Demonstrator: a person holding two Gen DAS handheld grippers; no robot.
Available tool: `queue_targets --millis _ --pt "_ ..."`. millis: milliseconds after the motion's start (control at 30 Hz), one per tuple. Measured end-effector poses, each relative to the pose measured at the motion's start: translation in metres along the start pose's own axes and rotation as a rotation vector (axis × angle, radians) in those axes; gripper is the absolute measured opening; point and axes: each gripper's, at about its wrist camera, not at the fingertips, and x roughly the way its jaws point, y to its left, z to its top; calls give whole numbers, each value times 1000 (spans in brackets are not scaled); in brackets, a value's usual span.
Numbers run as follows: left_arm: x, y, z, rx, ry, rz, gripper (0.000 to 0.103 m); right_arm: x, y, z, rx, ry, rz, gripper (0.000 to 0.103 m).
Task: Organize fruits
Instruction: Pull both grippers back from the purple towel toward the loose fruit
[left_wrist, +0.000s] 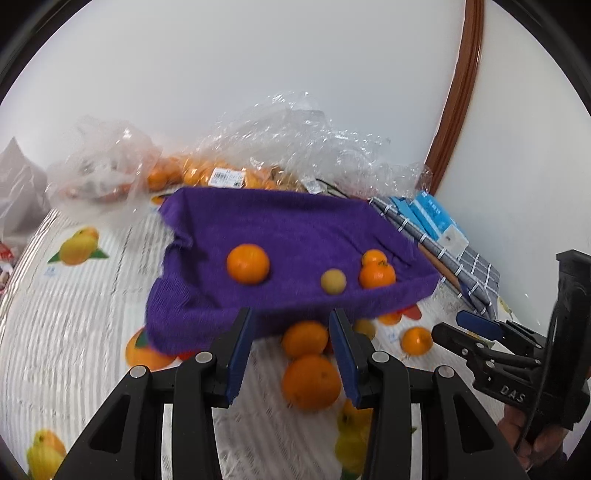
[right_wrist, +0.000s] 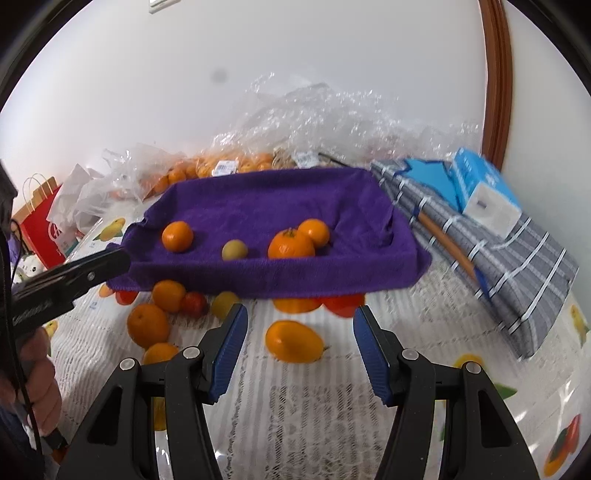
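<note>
A: Where the purple towel-lined tray (right_wrist: 280, 206) sits on the fruit-print tablecloth (right_wrist: 295, 406), what lies inside?

B: Three oranges and one small yellowish fruit (right_wrist: 234, 250); more oranges lie loose just in front of the tray.

A: And the grippers?

B: Left gripper (left_wrist: 291, 349) part open, empty, an orange (left_wrist: 311, 382) showing between its fingers; right gripper (right_wrist: 300, 350) wider, empty, an oval orange fruit (right_wrist: 294, 341) beyond it.
</note>
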Motion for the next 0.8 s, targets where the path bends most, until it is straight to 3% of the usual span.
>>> queue_targets --millis 167,367,800 --pt "-1 12 -12 -30 2 18 40 10 5 -7 -2 33 13 60" --pt "5 18 -14 -42 2 88 40 22 12 -9 -22 62 16 60" --pt "11 29 -16 -105 33 58 40 41 19 -1 -81 71 -50 61"
